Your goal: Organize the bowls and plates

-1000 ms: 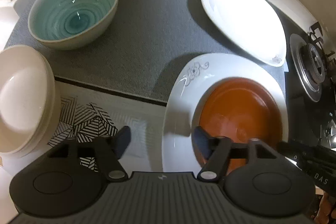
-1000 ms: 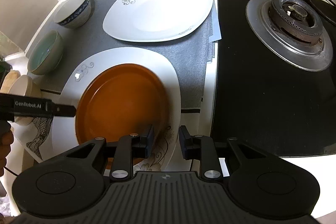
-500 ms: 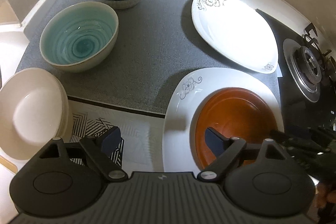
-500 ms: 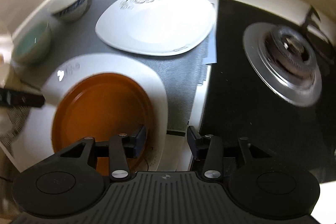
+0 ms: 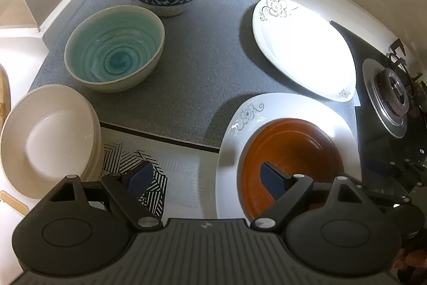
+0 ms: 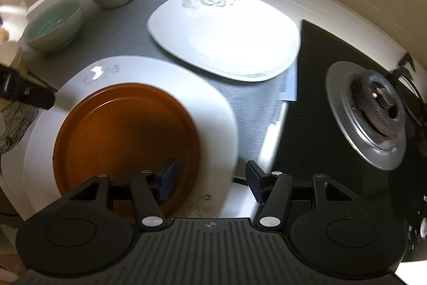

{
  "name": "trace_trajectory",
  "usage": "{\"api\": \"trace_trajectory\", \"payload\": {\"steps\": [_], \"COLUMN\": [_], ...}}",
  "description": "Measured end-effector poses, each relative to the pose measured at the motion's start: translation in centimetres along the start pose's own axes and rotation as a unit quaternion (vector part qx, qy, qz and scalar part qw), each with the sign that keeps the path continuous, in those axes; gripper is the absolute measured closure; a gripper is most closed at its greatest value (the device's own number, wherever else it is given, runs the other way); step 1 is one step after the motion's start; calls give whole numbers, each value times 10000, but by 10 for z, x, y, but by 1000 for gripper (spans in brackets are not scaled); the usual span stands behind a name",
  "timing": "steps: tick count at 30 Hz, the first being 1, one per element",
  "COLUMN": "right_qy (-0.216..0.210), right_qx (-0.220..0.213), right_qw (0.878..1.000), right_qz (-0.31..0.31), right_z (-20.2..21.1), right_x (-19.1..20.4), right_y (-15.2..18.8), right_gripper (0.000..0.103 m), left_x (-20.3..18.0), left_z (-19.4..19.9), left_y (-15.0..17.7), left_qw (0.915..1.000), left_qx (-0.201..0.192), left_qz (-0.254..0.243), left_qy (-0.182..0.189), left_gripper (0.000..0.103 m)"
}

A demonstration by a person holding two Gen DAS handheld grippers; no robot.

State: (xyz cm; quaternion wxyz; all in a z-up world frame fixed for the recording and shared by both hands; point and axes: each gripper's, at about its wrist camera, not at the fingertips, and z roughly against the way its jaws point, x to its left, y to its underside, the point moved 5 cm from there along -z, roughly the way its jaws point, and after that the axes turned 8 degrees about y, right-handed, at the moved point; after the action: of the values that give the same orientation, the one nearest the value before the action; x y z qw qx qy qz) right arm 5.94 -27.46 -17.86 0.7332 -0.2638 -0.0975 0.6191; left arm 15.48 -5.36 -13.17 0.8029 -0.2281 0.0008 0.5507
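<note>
Dark blue pads are spread wide on the left gripper (image 5: 204,179), with nothing held. On the right gripper (image 6: 210,182) the jaws are opening, empty. An orange plate (image 6: 125,135) is set on a white plate (image 6: 213,108) near the counter's front edge.

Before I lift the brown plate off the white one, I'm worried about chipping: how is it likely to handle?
The brown plate looks glazed and glossy, so it may slide on the white floral plate beneath. It is probably rigid ceramic and could chip if knocked. Its raised rim looks thin, giving the right tool, whose jaws are opening around it, a narrow hold.
</note>
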Motion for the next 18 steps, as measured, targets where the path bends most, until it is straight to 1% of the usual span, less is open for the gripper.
{"api": "trace_trajectory", "payload": {"steps": [1,3,4,8,10,13,16,18], "right_qy": [-31,-146,-211,-423,-494,-627,-940,-1186], "right_qx": [12,16,-6,-207,-332,-459,-477,-421], "right_qw": [9999,9993,9985,9928,9889,9811,9672,9557], "right_qz": [-107,-355,-501,-1100,-1358,-1769,-2312,-2660], "right_z": [2,7,10,23,26,24,11,-3], "right_x": [-5,-13,-18,-43,-55,-76,-93,-102], "right_y": [-1,-4,-7,-22,-32,-47,-59,-64], "right_gripper": [43,42,41,38,34,34,34,34], "left_x": [-1,-2,-4,-17,-24,-34,-39,-39], "left_z": [0,1,1,6,7,5,-4,-14], "left_y": [-1,-3,-6,-24,-38,-62,-85,-98], "left_qw": [10000,10000,10000,9995,9990,9984,9976,9968], "left_qx": [-8,-13,-30,-225,-316,-439,-555,-539], "left_qz": [7,15,21,-46,-35,-14,166,387], "left_qy": [5,15,42,238,302,366,372,444], "left_gripper": [12,7,1,0,0,0,0,0]}}
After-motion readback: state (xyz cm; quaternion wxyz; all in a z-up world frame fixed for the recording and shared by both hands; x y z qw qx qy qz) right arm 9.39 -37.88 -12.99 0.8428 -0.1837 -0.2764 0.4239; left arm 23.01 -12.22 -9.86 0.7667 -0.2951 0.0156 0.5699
